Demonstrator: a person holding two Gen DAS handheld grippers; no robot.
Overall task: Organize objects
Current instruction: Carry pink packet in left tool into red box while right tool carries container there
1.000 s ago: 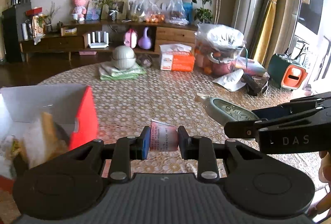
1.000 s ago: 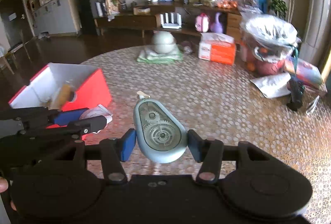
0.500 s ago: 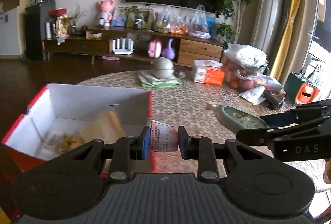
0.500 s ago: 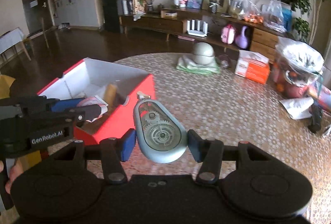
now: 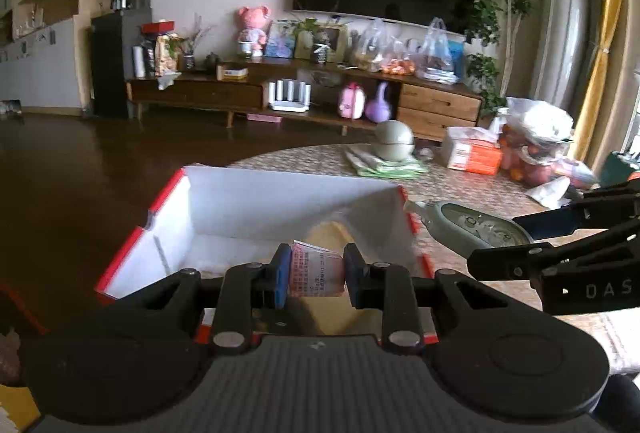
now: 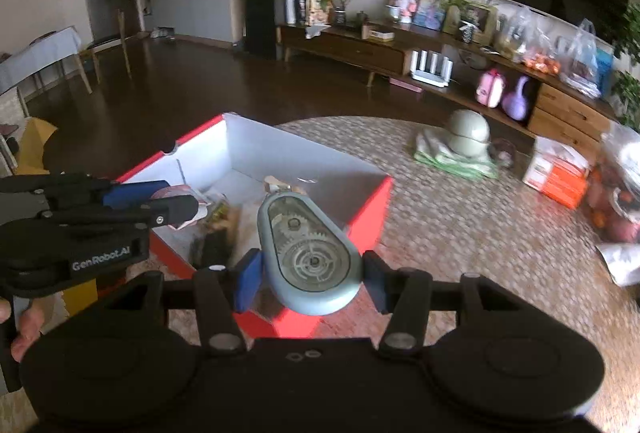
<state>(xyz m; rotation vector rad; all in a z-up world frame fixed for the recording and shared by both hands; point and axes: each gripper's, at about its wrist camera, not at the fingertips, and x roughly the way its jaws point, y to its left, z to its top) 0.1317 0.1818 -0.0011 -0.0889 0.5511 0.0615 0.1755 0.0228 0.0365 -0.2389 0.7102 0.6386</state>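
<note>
1. A small printed packet [image 5: 316, 270] is clamped between the pads of the left gripper [image 5: 315, 273]; in the right wrist view the same gripper [image 6: 176, 201] is seen from the side, closed on the packet [image 6: 188, 211].
2. The packet is held over the open box [image 5: 280, 201], above its near part.
3. A grey-green tape dispenser [image 6: 308, 253], its gears visible through a clear cover, is gripped at its wide end by the right gripper [image 6: 310, 275].
4. The dispenser [image 5: 468, 225] is held just beside the box's right wall, its tip over the box's right edge, as seen in the left wrist view.
5. The box [image 6: 256, 153], red outside and white inside, is placed at the near left edge of the round table [image 6: 460, 225].
6. Several items are seen on the box floor, among them a tan roll [image 5: 332, 233]; the rest are too blurred to name.
7. At the table's far edge, a rounded green pot [image 6: 468, 133] is set on a folded green cloth [image 6: 452, 159], with an orange-and-white carton [image 6: 556, 173] to its right.
8. At the table's right edge, a plastic bag of fruit [image 5: 536, 149] is seen.
9. Part of a hand [image 6: 20, 325] is seen on the left gripper's handle.
</note>
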